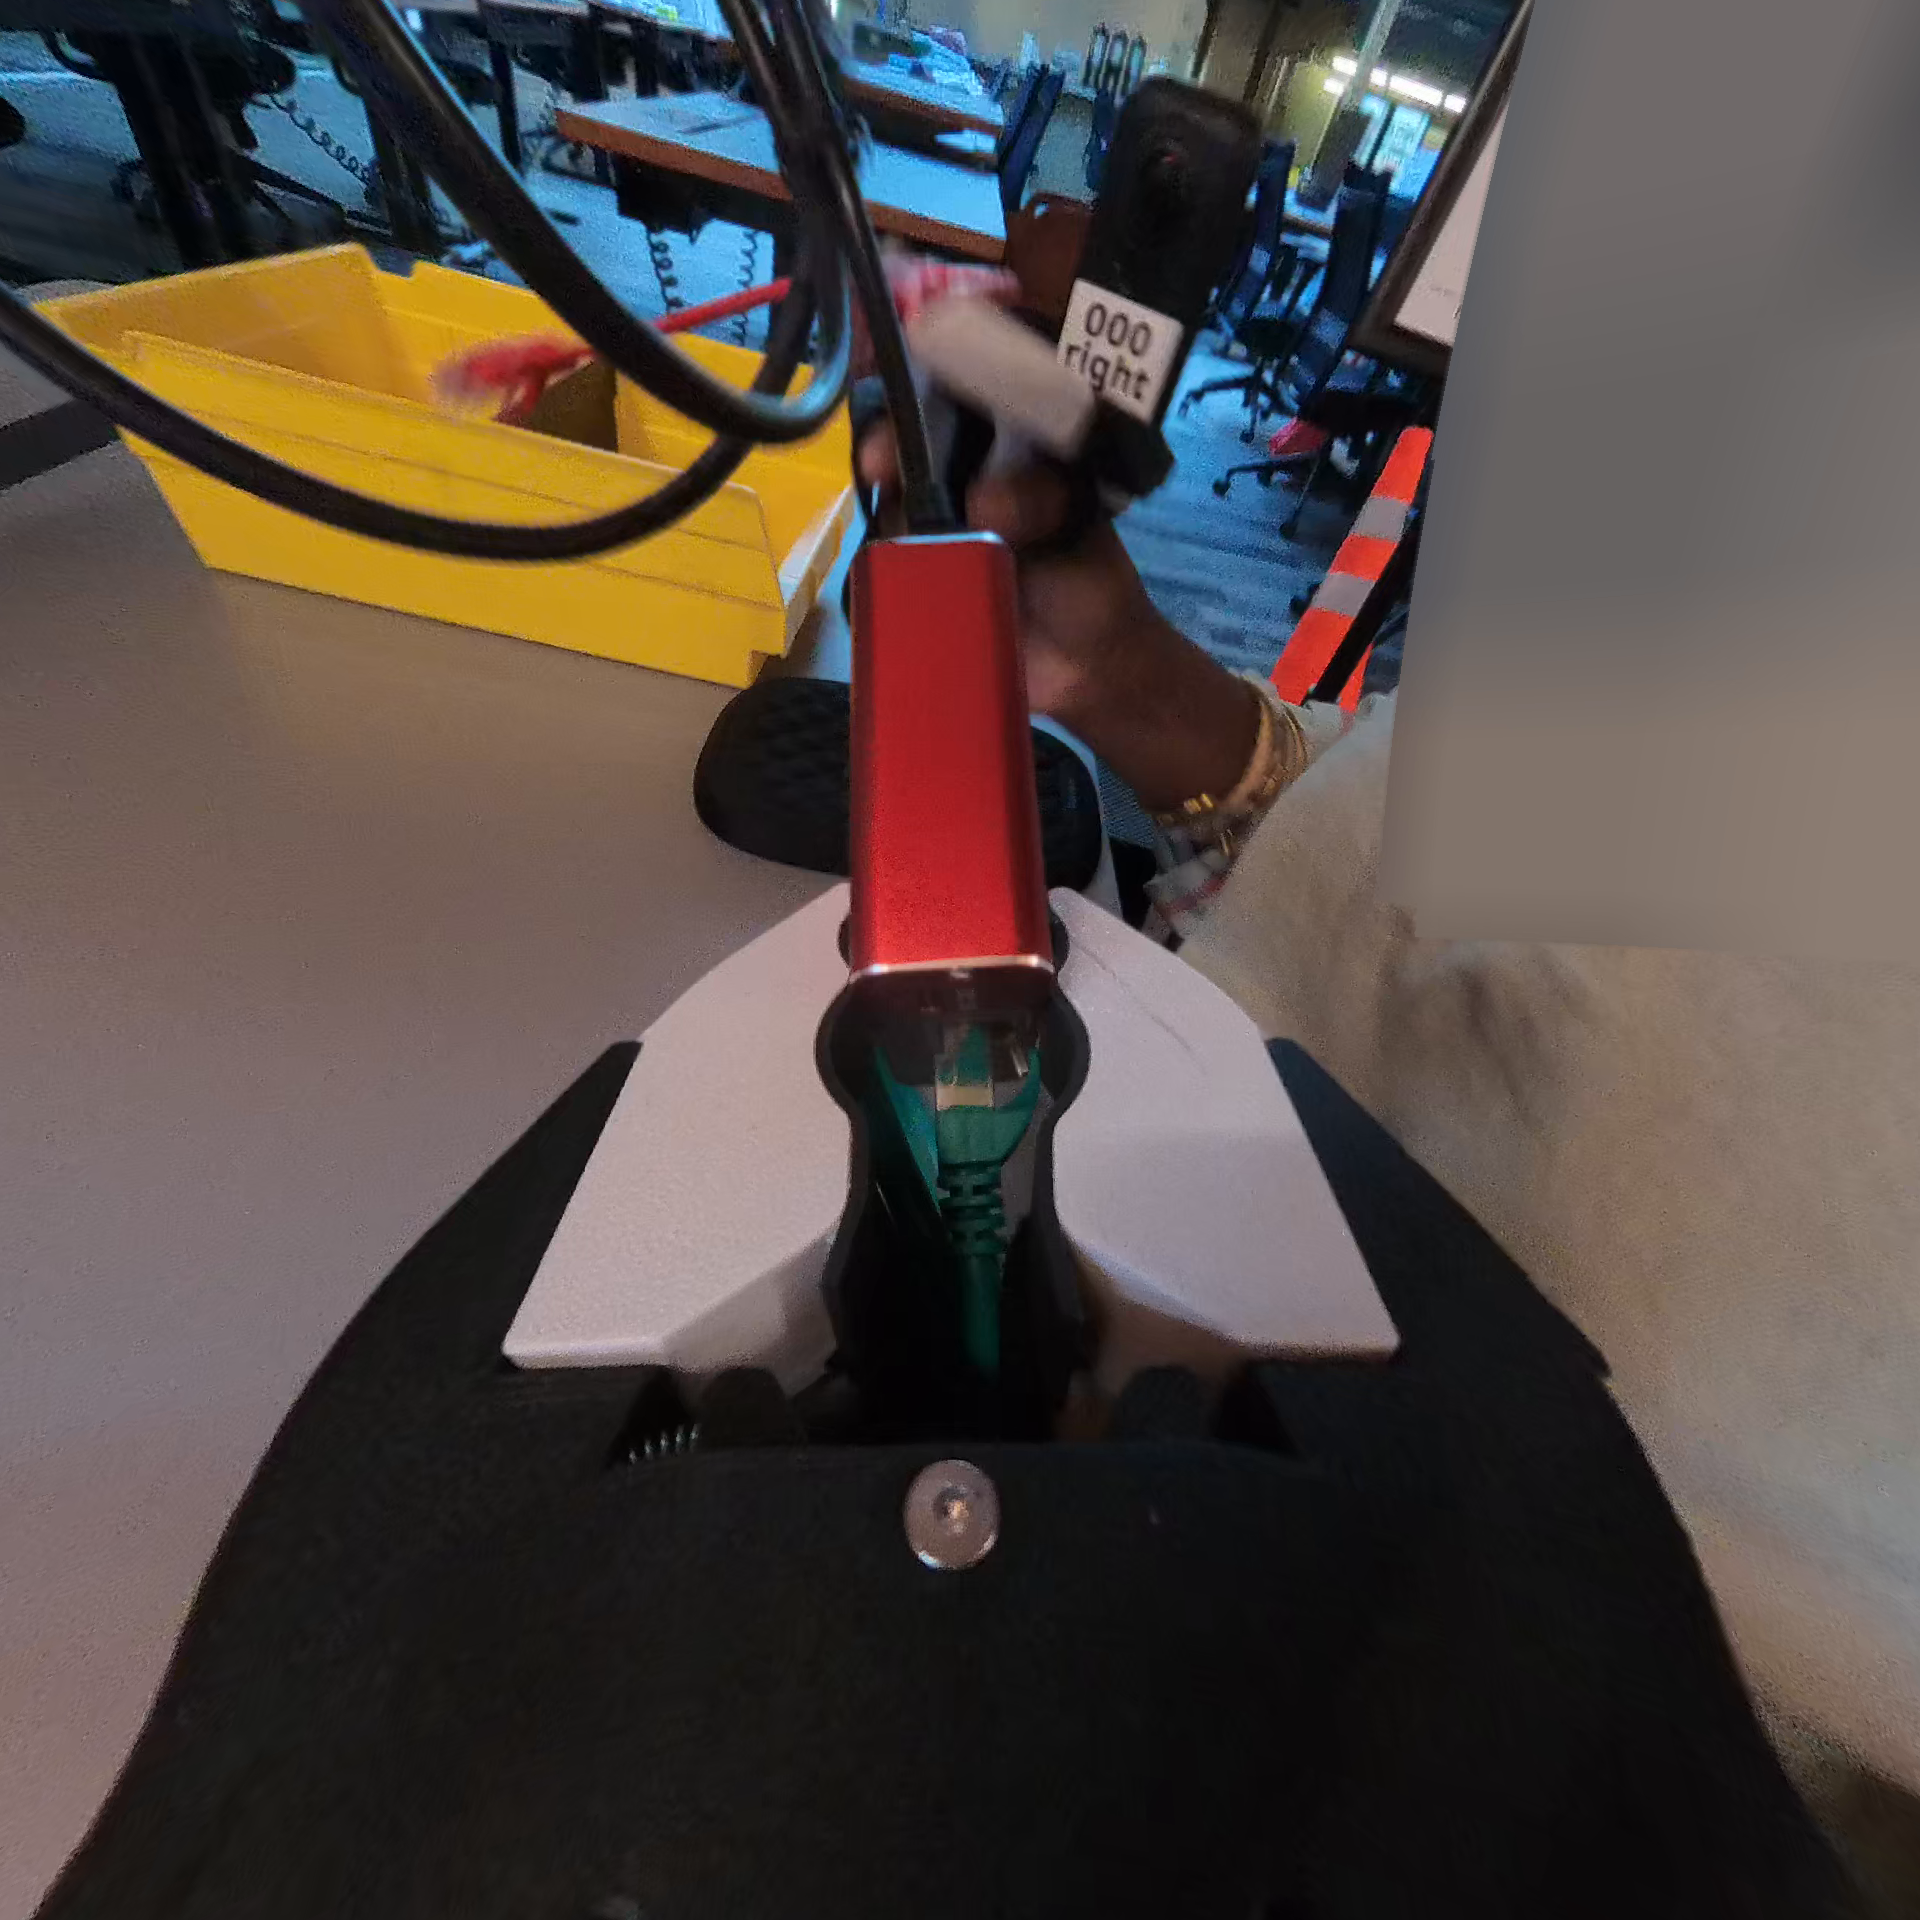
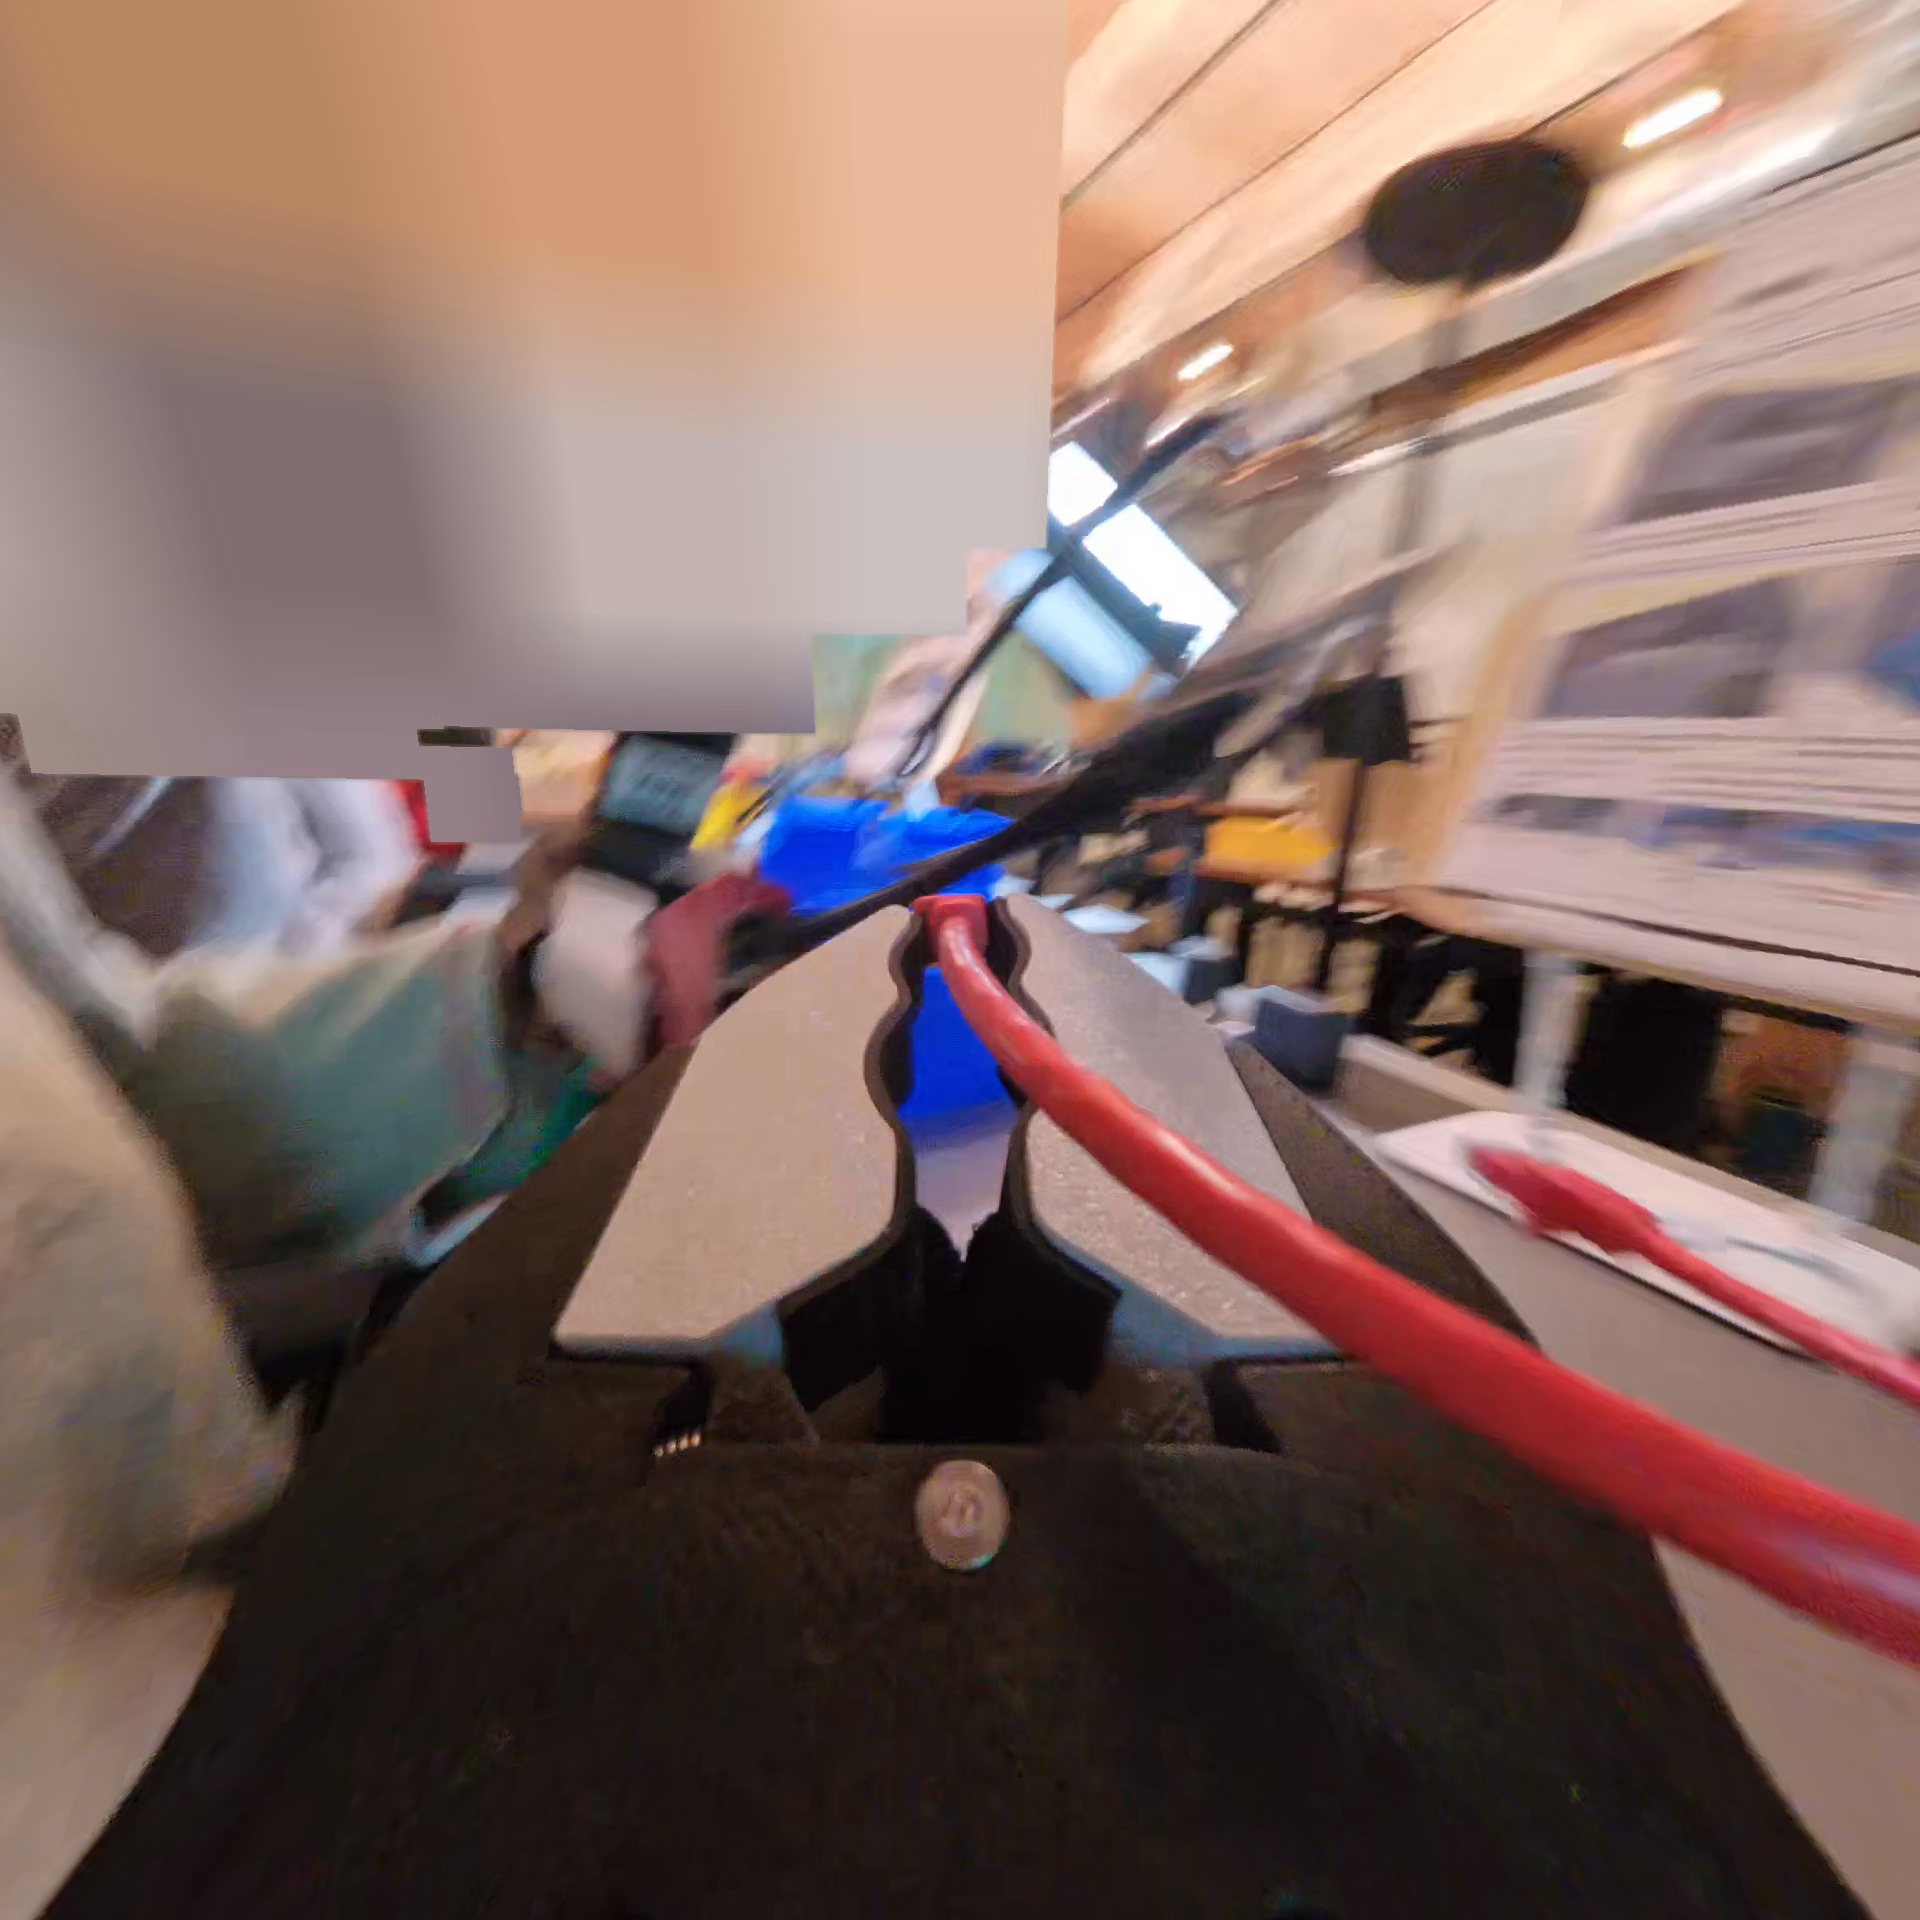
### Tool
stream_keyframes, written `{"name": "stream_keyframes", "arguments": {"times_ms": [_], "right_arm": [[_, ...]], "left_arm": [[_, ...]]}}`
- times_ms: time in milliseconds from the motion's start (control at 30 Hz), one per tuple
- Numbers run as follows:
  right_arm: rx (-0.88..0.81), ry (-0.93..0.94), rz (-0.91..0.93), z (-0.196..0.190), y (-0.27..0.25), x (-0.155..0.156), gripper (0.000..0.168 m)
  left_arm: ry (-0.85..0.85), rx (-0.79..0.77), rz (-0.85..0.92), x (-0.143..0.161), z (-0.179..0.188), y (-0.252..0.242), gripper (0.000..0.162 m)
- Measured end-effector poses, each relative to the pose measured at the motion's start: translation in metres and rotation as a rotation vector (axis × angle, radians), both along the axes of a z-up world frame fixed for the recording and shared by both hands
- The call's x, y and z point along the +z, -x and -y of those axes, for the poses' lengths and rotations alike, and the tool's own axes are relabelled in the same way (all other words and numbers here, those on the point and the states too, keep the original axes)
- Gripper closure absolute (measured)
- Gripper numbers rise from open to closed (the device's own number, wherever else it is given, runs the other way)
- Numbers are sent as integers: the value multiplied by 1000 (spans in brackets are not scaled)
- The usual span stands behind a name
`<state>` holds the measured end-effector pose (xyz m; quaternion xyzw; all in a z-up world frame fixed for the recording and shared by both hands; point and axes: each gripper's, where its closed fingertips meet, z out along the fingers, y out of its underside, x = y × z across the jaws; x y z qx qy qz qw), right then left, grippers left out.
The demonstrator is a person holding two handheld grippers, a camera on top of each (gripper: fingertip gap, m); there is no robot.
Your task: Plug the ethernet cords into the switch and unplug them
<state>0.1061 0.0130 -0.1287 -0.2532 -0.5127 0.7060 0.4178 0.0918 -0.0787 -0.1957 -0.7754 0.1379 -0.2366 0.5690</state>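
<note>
Left gripper (image 1: 951, 997), frame centre: white fingers clamped on a red metal box-shaped switch (image 1: 943, 758), a green ethernet plug (image 1: 971, 1112) seated in its near end. Right gripper (image 2: 956, 914), frame centre: fingertips pinching a red round ethernet cord (image 2: 1195, 1174) that trails to lower right. Yellow plastic bin (image 1: 468, 499), upper left, on the grey tabletop (image 1: 312, 883).

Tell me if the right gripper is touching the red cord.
Touching. The right wrist view shows the right gripper pinching the red cord at its fingertips.

A brushed red metal switch (image 1: 945, 758) with a satin sheen, glossy black cables (image 1: 520, 260), a smooth yellow plastic bin (image 1: 468, 540), a matt grey table (image 1: 312, 831), and a rubbery red cord (image 2: 1299, 1278) (slightly shiny).
</note>
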Motion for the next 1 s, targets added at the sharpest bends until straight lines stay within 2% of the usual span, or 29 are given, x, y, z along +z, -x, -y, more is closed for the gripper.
{"name": "stream_keyframes", "arguments": {"times_ms": [67, 100, 167, 233, 367, 433, 600, 767, 1000], "right_arm": [[-52, 144, -65, -59, -24, 21, 157], [-65, 106, -15, -73, -30, 18, 159], [-226, -107, 143, -96, -29, 2, 157], [-350, -265, 290, -118, -34, -6, 156], [-682, -449, 655, -182, -57, -27, 155], [-781, -496, 785, -204, -66, -41, 155], [-848, -444, 1041, -235, -67, -91, 155], [-786, -299, 1194, -233, -58, -134, 155], [-645, -205, 1392, -216, -55, -158, 149]], "left_arm": [[-65, 53, 85, 7, 12, 15, 134], [-111, 65, 156, 15, 15, 19, 134], [-172, 109, 230, 23, 15, 27, 134], [-162, 186, 198, 17, 10, 37, 134], [-187, 235, 169, 17, 10, 40, 134], [-212, 223, 178, 21, 11, 37, 134], [-197, 240, 145, 18, 15, 37, 134], [-187, 246, 133, 17, 17, 37, 134], [-172, 244, 119, 16, 14, 36, 133]]}}
